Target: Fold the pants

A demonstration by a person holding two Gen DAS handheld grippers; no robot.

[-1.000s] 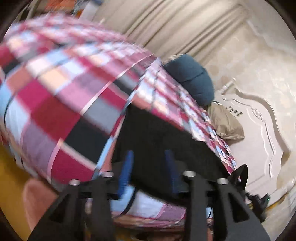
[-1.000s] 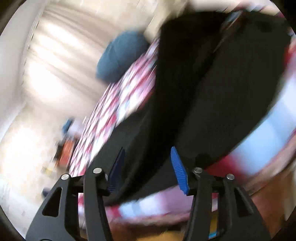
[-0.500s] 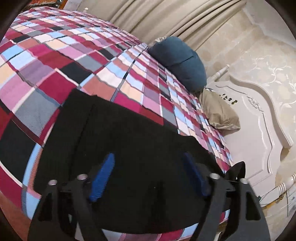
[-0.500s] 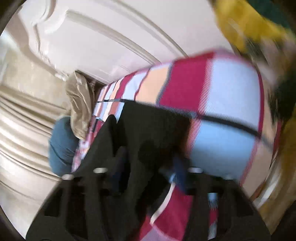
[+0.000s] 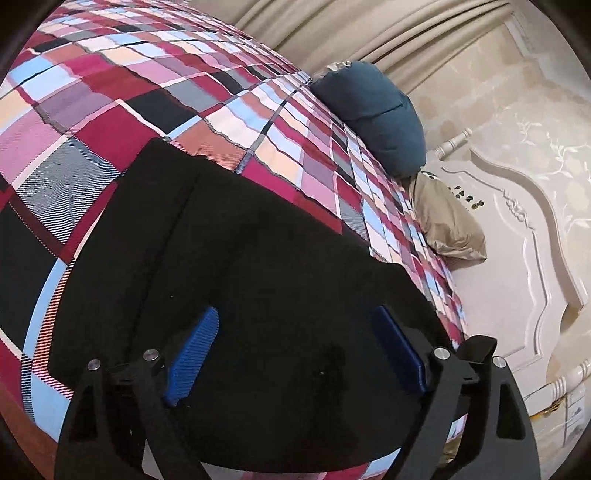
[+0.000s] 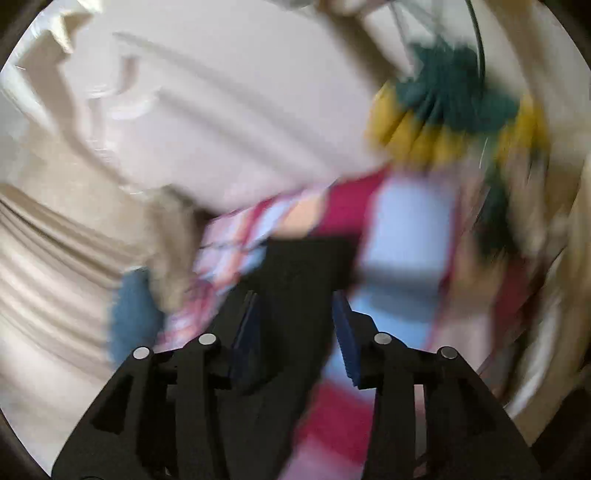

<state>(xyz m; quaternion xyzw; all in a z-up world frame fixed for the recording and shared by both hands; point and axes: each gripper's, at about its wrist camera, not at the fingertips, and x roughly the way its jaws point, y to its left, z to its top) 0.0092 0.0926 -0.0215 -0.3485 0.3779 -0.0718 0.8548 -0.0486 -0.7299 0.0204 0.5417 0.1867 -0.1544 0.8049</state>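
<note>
Black pants [image 5: 236, 258] lie folded flat on the checked bedspread [image 5: 110, 92], near the bed's near edge. My left gripper [image 5: 295, 332] hovers over the near part of the pants with its blue-padded jaws wide apart and nothing between them. In the blurred right wrist view, my right gripper [image 6: 295, 317] is open over one end of the black pants [image 6: 303, 266]; I cannot tell whether the pads touch the cloth.
A blue pillow [image 5: 373, 114] and a beige pillow [image 5: 443, 225] lie by the white headboard [image 5: 517, 258]. Beige curtains [image 5: 369, 33] hang behind the bed. Yellow and green things [image 6: 450, 118] show blurred beyond the bed corner in the right wrist view.
The left gripper has opened wider and settled over the pants, which now lie flat. The right gripper swung away from a lifted fold toward the bed corner and is still moving.
</note>
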